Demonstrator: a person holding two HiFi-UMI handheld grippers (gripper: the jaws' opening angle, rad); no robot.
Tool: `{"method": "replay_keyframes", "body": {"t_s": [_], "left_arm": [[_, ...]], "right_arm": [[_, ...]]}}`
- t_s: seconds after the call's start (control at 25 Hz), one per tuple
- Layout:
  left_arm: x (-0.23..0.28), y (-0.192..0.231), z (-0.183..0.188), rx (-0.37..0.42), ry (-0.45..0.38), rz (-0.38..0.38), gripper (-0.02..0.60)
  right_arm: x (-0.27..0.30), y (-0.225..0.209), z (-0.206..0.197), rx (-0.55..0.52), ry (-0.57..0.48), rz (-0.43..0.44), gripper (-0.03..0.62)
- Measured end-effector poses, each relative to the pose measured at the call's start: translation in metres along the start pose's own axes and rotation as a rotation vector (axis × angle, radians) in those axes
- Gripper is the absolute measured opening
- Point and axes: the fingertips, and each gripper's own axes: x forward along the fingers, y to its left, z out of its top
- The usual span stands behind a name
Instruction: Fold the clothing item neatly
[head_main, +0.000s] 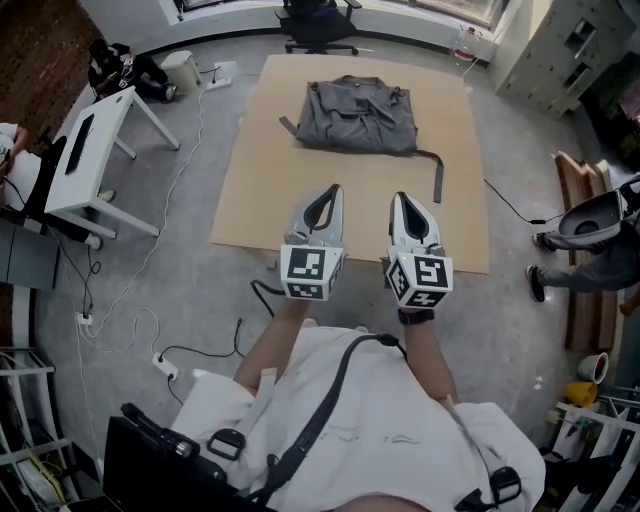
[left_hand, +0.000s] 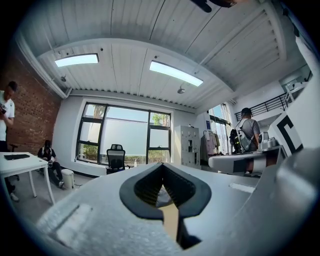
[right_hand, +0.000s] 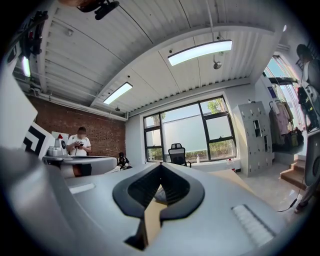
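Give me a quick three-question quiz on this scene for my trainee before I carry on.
1. True or false: the left gripper is holding a corner of the gray garment.
2. Where on the brown board does the garment lie?
A) at the near edge, right by the grippers
B) at the far end, away from the grippers
C) hanging off the board's left edge
3. In a few words: how do the jaws of the right gripper stand, and what is between them?

Key
1. False: it is well short of the garment and holds nothing.
2. B
3. Shut, with nothing between them.
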Motion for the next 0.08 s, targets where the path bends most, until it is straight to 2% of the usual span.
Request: {"method": "replay_keyframes", "body": {"t_s": [0.08], "left_arm": [[0.0005, -0.0012, -0.0004, 0.001, 0.004, -0.002, 0.0]], "right_arm": [[-0.0006, -0.0022, -0.0008, 0.002, 0.003, -0.004, 0.003]]}}
